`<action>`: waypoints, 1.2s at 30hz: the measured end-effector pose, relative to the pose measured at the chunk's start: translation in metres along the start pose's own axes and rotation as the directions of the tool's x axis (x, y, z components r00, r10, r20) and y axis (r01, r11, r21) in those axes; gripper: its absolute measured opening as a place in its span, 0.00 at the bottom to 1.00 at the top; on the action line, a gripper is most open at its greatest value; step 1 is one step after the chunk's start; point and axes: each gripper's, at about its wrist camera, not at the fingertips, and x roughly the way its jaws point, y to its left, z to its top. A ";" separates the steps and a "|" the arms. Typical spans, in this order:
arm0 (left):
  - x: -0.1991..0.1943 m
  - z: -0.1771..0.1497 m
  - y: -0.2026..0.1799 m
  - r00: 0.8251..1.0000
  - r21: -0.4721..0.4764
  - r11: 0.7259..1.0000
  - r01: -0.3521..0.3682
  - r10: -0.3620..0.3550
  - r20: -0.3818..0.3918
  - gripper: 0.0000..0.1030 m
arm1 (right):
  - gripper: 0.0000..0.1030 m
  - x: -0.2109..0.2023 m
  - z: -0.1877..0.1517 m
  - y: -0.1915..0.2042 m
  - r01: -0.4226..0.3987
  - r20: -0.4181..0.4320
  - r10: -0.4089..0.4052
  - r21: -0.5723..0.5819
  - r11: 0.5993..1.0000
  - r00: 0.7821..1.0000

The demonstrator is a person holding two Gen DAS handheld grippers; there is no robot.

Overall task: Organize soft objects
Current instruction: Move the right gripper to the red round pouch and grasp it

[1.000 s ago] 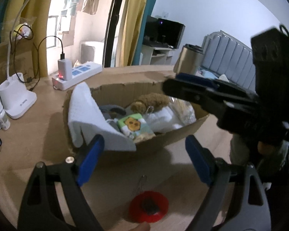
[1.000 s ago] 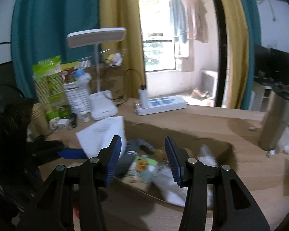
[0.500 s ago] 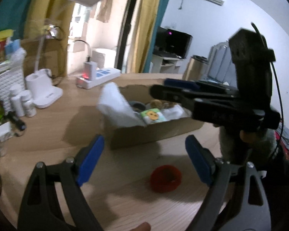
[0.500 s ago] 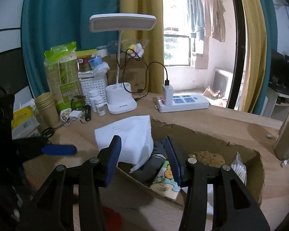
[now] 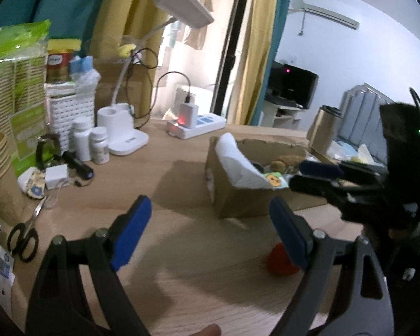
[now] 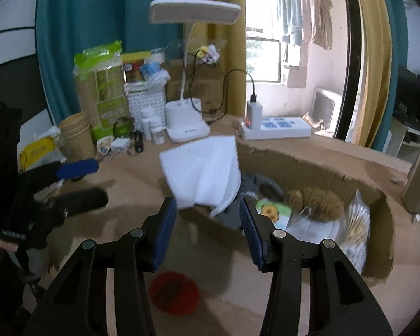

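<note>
The left gripper [image 5: 210, 224] is hovering over the light wooden tabletop [image 5: 159, 173] with its blue-padded fingers [image 5: 130, 231] spread wide and nothing between them. A round red fuzzy object [image 5: 278, 260] is lying on the wood just behind its right finger. Beyond the fingertips, a shallow brown cardboard box [image 5: 243, 198] is holding a white folded cloth [image 5: 238, 162] draped over its near corner, a brown plush toy [image 6: 313, 198] and a small green packet [image 6: 273, 210]. The right gripper [image 6: 207, 224] is standing partly open and empty, its fingers framing the box's near edge, with the red object below its left finger.
</note>
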 end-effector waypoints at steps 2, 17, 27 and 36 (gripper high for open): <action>0.000 -0.002 0.002 1.000 0.002 1.000 -0.014 0.014 -0.004 0.85 | 0.48 -0.001 -0.006 0.003 -0.005 -0.016 0.005 0.003 1.000 1.000; -0.004 -0.019 0.005 0.996 -0.005 0.997 -0.075 0.075 -0.039 0.85 | 0.49 0.010 -0.050 0.023 -0.048 -0.130 0.050 0.014 0.999 0.990; -0.005 -0.027 0.008 0.995 -0.024 0.997 -0.080 0.079 -0.063 0.85 | 0.48 0.019 -0.059 0.029 -0.045 -0.171 0.044 0.000 0.999 0.984; -0.001 -0.028 0.005 0.995 -0.011 0.997 -0.072 0.071 -0.073 0.85 | 0.48 0.026 -0.060 0.028 -0.043 -0.194 0.044 0.011 0.999 0.980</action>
